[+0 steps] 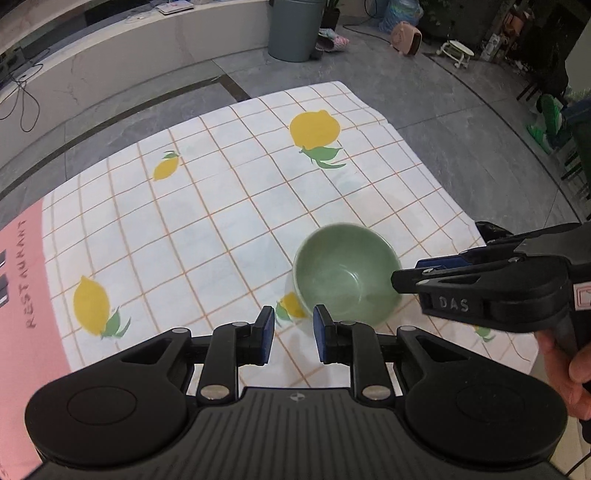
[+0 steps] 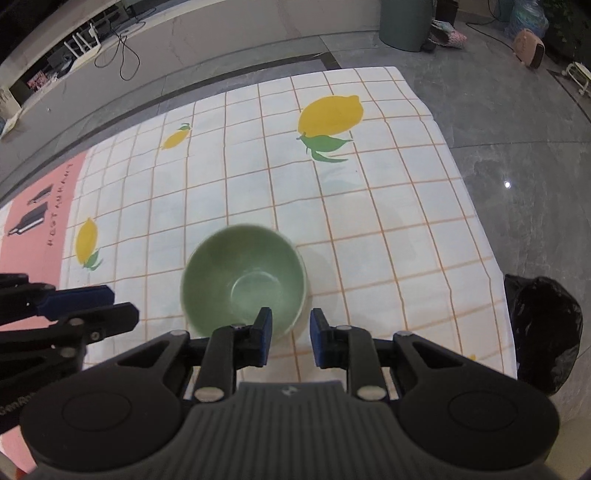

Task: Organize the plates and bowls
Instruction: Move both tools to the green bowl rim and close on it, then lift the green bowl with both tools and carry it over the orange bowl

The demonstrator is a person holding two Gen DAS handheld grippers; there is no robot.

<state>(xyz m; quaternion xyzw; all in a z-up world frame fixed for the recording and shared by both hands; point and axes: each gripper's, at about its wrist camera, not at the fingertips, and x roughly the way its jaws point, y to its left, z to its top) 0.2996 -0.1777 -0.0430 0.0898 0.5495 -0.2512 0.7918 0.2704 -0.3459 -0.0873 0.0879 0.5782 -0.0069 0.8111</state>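
A pale green bowl stands upright and empty on the lemon-print tablecloth. My left gripper is open and empty, just left of and in front of the bowl. My right gripper is open and straddles the bowl's near right rim, with one finger inside and one outside. In the left wrist view the right gripper reaches over the bowl's right rim. In the right wrist view the left gripper sits to the bowl's left. No plates are in view.
The tablecloth covers a low surface on a grey tiled floor. A pink printed strip lies along the cloth's left side. A black bag sits off the right edge. A grey bin stands far behind.
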